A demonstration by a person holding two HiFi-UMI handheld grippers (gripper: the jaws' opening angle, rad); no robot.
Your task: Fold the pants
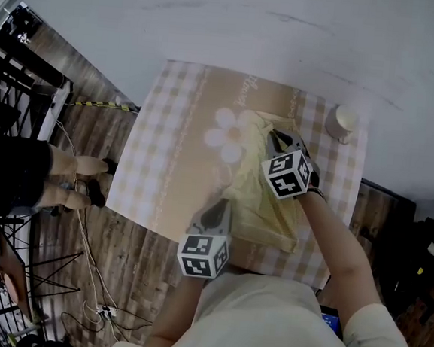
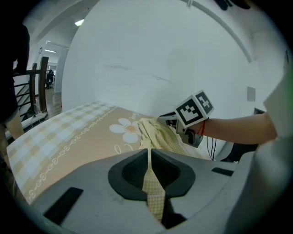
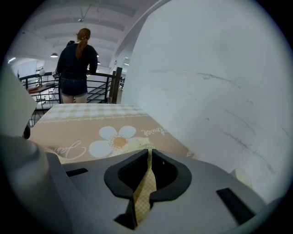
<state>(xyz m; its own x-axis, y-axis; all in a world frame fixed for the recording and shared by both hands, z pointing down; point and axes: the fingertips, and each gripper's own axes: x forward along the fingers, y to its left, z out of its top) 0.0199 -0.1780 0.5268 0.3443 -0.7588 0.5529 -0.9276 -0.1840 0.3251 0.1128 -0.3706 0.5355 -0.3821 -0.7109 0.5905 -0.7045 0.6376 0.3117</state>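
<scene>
We've got L gripper [image 1: 222, 206] & R gripper [image 1: 274, 140] both pinched on yellow pants [image 1: 263, 207], over the checked table [image 1: 166, 149].

Head view looks steeply down; both gripper views look closely along their jaws, sharing the tablecloth [image 1: 174, 142].

Cursive script [image 3: 153, 131] on the tablecloth [image 3: 87, 122], just beyond its printed daisy [image 3: 112, 139], is too blurred to read.
</scene>
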